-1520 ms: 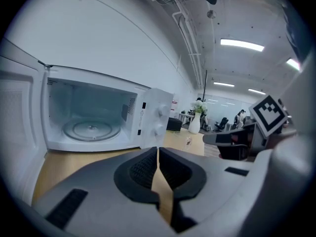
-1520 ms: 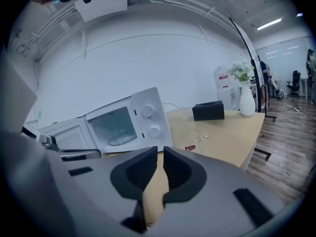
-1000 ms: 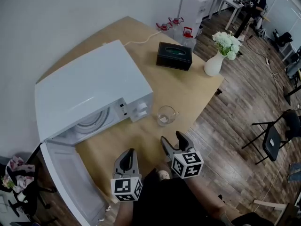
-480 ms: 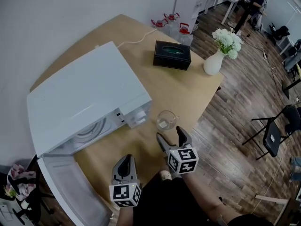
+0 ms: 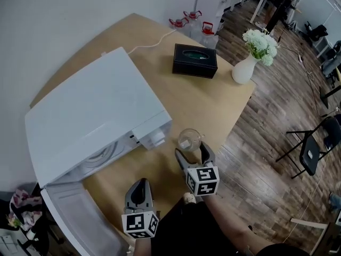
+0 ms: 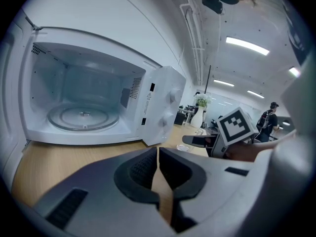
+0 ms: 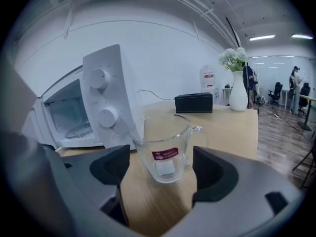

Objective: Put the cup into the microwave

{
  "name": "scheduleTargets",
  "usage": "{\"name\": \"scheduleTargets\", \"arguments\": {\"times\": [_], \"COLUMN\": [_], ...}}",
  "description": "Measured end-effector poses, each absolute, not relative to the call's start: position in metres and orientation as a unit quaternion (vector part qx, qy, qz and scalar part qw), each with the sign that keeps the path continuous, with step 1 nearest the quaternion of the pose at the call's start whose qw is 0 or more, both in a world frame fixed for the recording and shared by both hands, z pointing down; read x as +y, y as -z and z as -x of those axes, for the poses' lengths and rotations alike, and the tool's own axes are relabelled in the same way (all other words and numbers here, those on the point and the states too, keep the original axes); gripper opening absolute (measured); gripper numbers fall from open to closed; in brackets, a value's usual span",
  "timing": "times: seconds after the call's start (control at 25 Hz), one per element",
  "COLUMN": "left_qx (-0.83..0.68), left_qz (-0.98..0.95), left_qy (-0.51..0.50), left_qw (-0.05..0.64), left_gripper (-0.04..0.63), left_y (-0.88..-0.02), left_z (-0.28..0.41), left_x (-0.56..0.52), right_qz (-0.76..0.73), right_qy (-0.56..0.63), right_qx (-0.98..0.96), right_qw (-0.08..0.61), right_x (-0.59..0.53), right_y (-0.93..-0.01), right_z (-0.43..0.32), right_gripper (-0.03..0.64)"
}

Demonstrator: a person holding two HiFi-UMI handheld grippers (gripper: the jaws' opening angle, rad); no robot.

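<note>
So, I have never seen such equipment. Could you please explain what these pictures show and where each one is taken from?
There is no robot here: a person holds a gripper with two fingers in each hand. The overhead picture comes from a camera on the person's head, looking down. The other two come from cameras riding on each gripper, looking along its fingers. On the wooden table stand a white microwave with its door open, a glass cup, a black box and a vase of white flowers. The left gripper has its fingers shut on nothing. The right gripper has just been opening its fingers wide; the glass cup stands right before the gap, untouched. Nothing is held.
</note>
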State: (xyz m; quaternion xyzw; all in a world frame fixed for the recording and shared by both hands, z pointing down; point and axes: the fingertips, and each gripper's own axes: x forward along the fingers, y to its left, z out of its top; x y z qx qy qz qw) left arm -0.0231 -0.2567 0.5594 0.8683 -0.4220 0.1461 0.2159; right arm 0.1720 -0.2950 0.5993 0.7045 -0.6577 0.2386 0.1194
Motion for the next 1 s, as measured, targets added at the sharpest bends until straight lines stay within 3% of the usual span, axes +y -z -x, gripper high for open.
{"name": "scheduleTargets", "arguments": {"times": [1.0], "left_qx": [-0.434], "left_qz": [-0.860], "left_qy": [-0.160], "left_qw": [0.216], "left_gripper": [0.014], "left_y": [-0.566], "left_z": [0.025], "left_x": [-0.263], "right_qz": [-0.738], "right_qy": [-0.175], "right_qx": [-0.644], "right_qw": [0.101], "right_x": [-0.324], "right_y": [-0.599], "right_z": [-0.181], "right_gripper": [0.348]}}
